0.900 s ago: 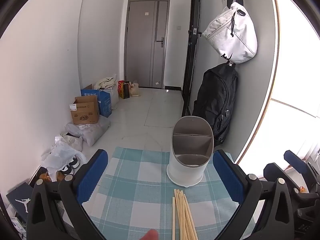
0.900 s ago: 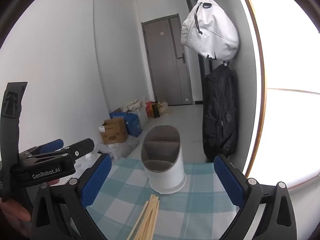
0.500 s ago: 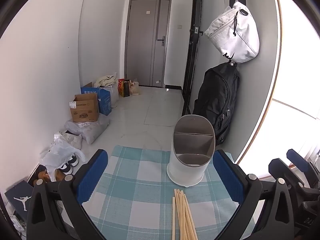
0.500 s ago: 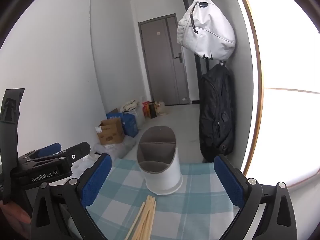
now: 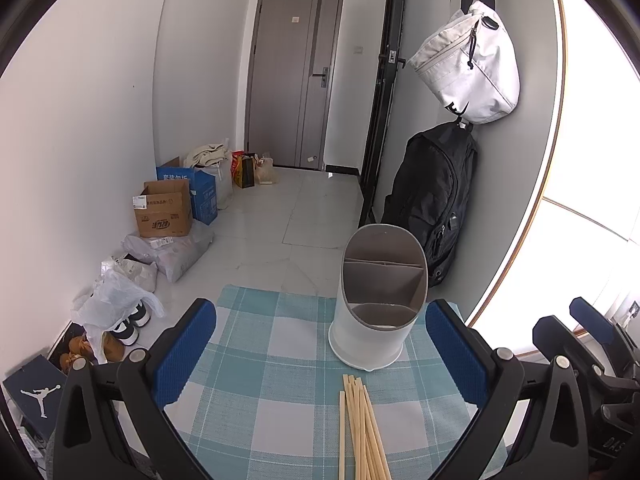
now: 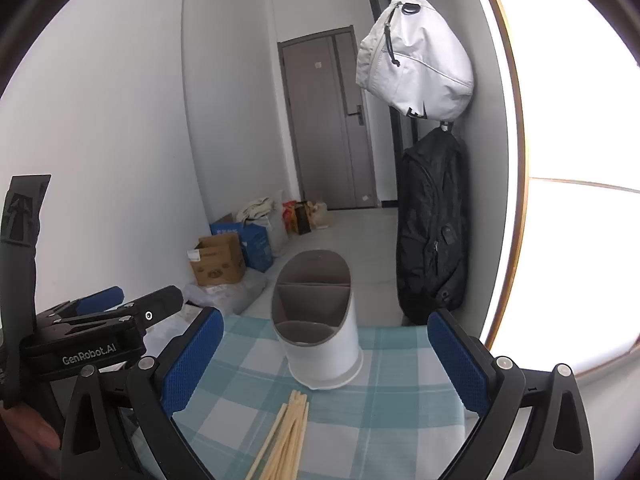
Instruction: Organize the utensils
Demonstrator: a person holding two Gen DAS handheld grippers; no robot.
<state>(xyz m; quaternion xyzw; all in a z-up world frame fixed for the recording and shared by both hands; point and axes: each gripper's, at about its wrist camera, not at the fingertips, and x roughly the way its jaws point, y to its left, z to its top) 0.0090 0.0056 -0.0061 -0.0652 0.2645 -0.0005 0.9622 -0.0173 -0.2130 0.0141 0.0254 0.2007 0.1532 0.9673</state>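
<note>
Left wrist view is looking down between the left tongs (image 5: 320, 356), spread wide and gripping nothing, hovering over the checked cloth (image 5: 256, 360) on the tabletop. Nearest the lens, a bundle of chopsticks (image 5: 360, 428) is lying flat, tips pointing at the holder (image 5: 378, 300), which is standing upright just beyond them. Right tongs (image 6: 326, 356) are likewise gaping and empty, framing the same bundle from the other side.

Those sticks are looking light, thin and stiff, and smooth enough to roll or fan out under a sloppy pinch. I'd be taking them across the shafts near the middle, pads squeezing the whole bundle together so nothing slips loose. The holder is looking like light plastic, so a nudge could be sliding or tipping it; its front compartment is sitting low and open toward us, with two more behind a divider.

Room for moving is looking decent: bare cloth on both sides of the sticks. The far edge of the tabletop is falling away right behind the holder, and farther back a black backpack (image 5: 432, 196) is hanging by the wall.
</note>
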